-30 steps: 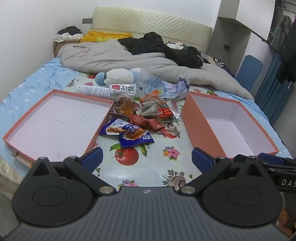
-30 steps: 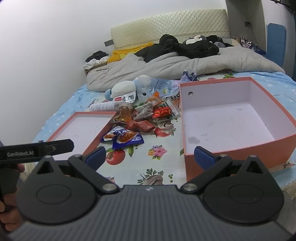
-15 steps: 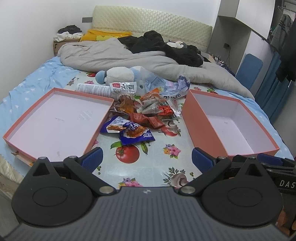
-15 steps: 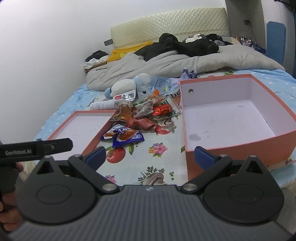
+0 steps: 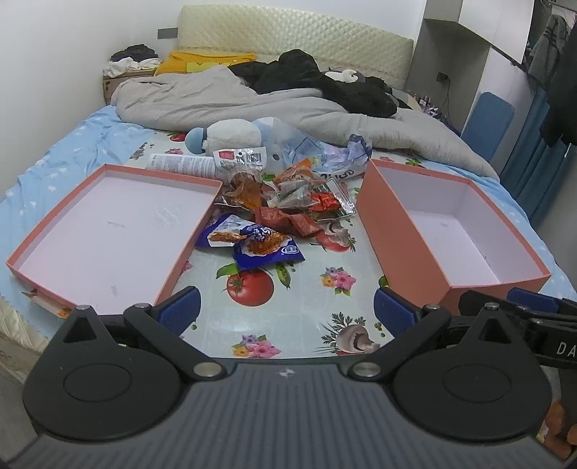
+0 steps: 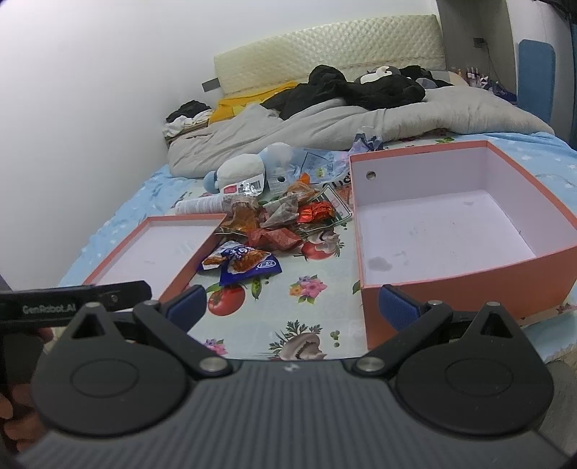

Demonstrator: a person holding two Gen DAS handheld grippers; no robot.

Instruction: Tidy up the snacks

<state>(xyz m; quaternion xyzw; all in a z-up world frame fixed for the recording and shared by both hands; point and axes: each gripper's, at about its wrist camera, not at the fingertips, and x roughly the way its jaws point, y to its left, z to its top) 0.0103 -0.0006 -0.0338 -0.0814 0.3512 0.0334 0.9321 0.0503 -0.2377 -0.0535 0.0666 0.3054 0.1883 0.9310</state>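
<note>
- Left gripper spread wide at the bottom of its own view, blue pads well apart, nothing between them, poised above the flowered cloth.
- Right gripper likewise spread, holding nothing, low in its frame; right pad just in front of the near wall of the deep orange box.
- Snack pile heaped at frame centre in both views, between the two boxes: blue packets nearest, red wrapper behind them, then orange and brownish pouches farther back.
- Shallow orange lid at left of the left-wrist view, white inside, holding no snacks; one blue packet right beside its right edge, possibly touching, hard to tell from this angle.
- Deep orange box at right in both views, white inside with a round hole in its far wall and a dark stain on its floor, no snacks in it.
- Behind the pile, upper centre: white-and-blue plush toy, white printed tube lying flat, crumpled clear plastic bag.
- Farther back, grey blanket, black clothing, yellow cloth and quilted headboard.
- Blue chair back at upper right.
- Open cloth between both grippers and the pile, no obstacle on it.
</note>
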